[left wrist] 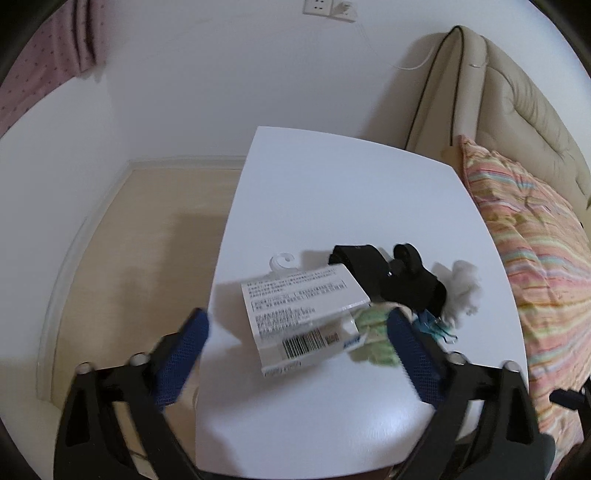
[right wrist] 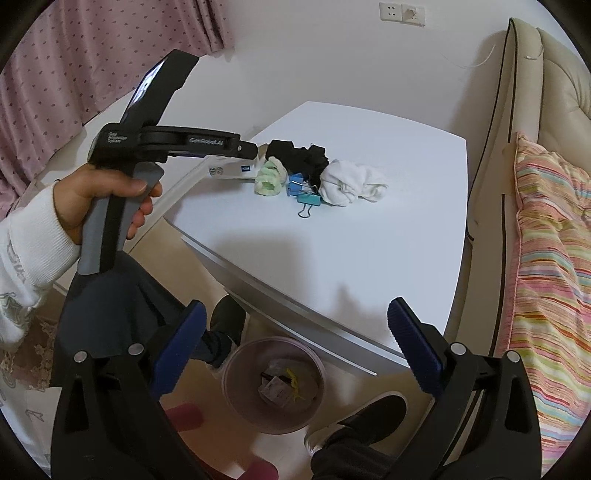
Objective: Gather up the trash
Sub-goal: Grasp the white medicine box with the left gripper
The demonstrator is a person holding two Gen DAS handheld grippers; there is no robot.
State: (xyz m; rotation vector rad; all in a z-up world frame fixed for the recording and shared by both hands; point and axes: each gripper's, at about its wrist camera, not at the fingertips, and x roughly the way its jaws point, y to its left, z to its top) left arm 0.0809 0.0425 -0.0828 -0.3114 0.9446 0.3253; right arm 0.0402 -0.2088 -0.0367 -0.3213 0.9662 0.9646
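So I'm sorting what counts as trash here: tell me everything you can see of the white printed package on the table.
The white printed package is a flat, card-like pack with lines of small black text, a barcode and a blue mark near its lower end. A clear plastic hanger hook sticks out at its top. It lies skewed on the white table, between the fingers of the open left gripper, its right edge against the pale green wad.

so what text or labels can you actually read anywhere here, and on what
"GenRobot.AI": side of the left hand-held gripper.
White print on its handle block: too small to read.
Card package: lines of print and a barcode, too blurred to read.
Wall sockets: no text visible.
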